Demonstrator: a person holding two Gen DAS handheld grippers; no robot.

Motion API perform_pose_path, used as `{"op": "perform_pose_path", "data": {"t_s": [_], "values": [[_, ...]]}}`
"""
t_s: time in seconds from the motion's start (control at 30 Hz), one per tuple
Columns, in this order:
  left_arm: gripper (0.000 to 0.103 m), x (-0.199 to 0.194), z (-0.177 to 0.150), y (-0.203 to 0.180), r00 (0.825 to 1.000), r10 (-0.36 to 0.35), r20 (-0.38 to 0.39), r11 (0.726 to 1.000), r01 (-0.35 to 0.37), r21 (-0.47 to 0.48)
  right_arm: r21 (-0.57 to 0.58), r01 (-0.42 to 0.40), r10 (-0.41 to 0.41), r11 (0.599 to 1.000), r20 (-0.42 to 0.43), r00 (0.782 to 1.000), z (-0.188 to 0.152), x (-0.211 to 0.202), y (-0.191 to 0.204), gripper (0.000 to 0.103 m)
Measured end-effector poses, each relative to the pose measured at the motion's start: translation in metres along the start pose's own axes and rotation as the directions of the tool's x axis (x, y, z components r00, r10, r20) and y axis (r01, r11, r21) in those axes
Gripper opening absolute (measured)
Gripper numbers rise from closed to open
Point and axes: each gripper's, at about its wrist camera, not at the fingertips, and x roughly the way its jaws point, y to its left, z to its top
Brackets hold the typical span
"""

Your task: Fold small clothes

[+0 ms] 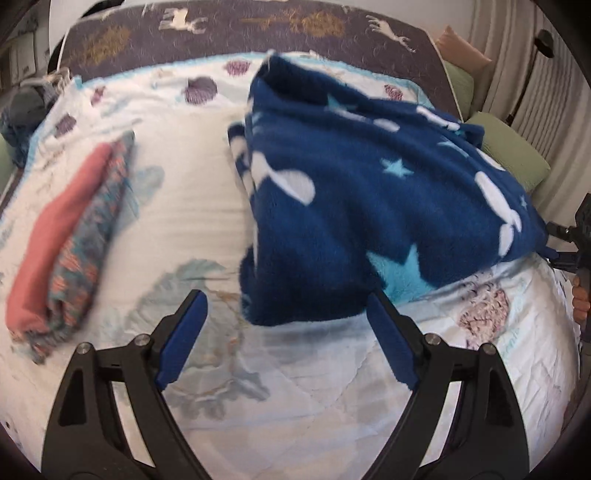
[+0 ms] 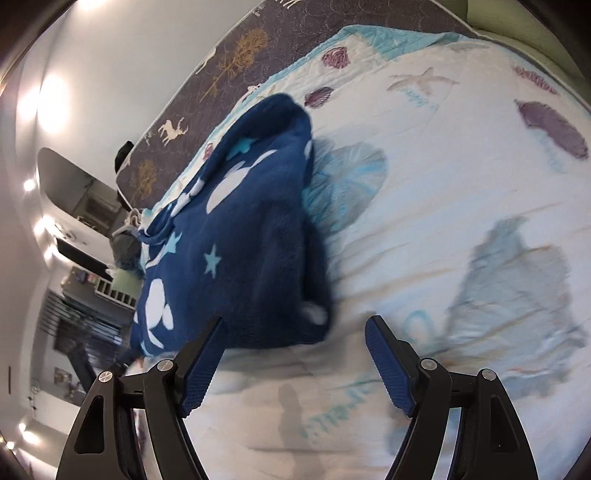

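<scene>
In the left wrist view, a folded stack (image 1: 62, 236) lay at the left on the quilt (image 1: 303, 369): a pink piece on the outside and a patterned blue-and-coral piece beside it, touching along their length. A grey bundle (image 1: 26, 107) sat at the far left edge of the bed. The quilt was white with shell and leaf prints. Beyond it a dark blanket (image 1: 229, 33) with deer and tree motifs ran across the far side.

The left gripper (image 1: 286, 308) stood released, jaws spread wide, nothing between the blue pads. The near corner of the fleece (image 1: 351, 206) lay just past the fingertips, apart from both pads. The fleece was navy with white shapes and light blue stars, loosely folded, resting right of centre on the quilt. Green cushions (image 1: 517, 155) lay behind it at the right. At the right edge, part of the right gripper and a hand (image 1: 580, 295) showed, just beside the fleece's right corner; contact could not be judged.

In the right wrist view, room furniture and ceiling lights filled the left margin. The fleece (image 2: 236, 240) lay left of centre, its near edge just ahead of the left finger. The right gripper (image 2: 295, 325) was released, jaws wide, only quilt (image 2: 461, 184) between the pads. The image was motion-blurred.
</scene>
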Motion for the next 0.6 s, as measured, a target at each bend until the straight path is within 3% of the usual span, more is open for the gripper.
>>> {"op": "perform_pose_path", "data": {"t_s": [0.1, 0.2, 0.23, 0.27, 0.3, 0.33, 0.43, 0.6], "values": [[0.088, 0.014, 0.009, 0.007, 0.997, -0.074, 0.004, 0.991, 0.074, -0.11, 0.01, -0.04, 0.04, 0.999, -0.004, 0.999, 0.009, 0.02, 0.011, 0.086], [0.087, 0.021, 0.022, 0.015, 0.987, -0.147, 0.059, 0.965, 0.156, -0.211, 0.011, -0.015, 0.015, 1.0, 0.0, 1.0, 0.019, 0.043, 0.019, 0.087], [0.08, 0.023, 0.026, 0.015, 0.986, -0.154, 0.071, 0.959, 0.166, -0.228, 0.02, -0.002, 0.002, 1.0, 0.013, 1.0, 0.023, 0.048, 0.021, 0.085], [0.073, 0.025, 0.029, 0.016, 0.983, -0.168, 0.08, 0.954, 0.182, -0.238, 0.034, 0.003, -0.004, 0.999, 0.023, 1.0, 0.026, 0.05, 0.02, 0.077], [0.06, 0.028, 0.035, 0.014, 0.98, -0.183, 0.08, 0.951, 0.197, -0.24, 0.049, 0.008, -0.01, 0.999, 0.026, 1.0, 0.028, 0.053, 0.02, 0.066], [0.039, 0.028, 0.037, 0.012, 0.982, -0.169, 0.086, 0.955, 0.185, -0.234, 0.057, -0.003, 0.002, 0.998, 0.013, 1.0, 0.029, 0.057, 0.02, 0.031], [0.031, 0.014, 0.039, 0.005, 0.981, -0.165, 0.107, 0.961, 0.184, -0.205, 0.059, -0.017, 0.015, 0.998, 0.025, 1.0, 0.027, 0.052, 0.026, 0.023], [0.029, -0.043, 0.022, -0.009, 0.969, -0.217, 0.122, 0.967, 0.23, -0.108, 0.027, -0.059, 0.058, 0.998, 0.053, 0.997, 0.016, 0.009, 0.046, 0.02]]}}
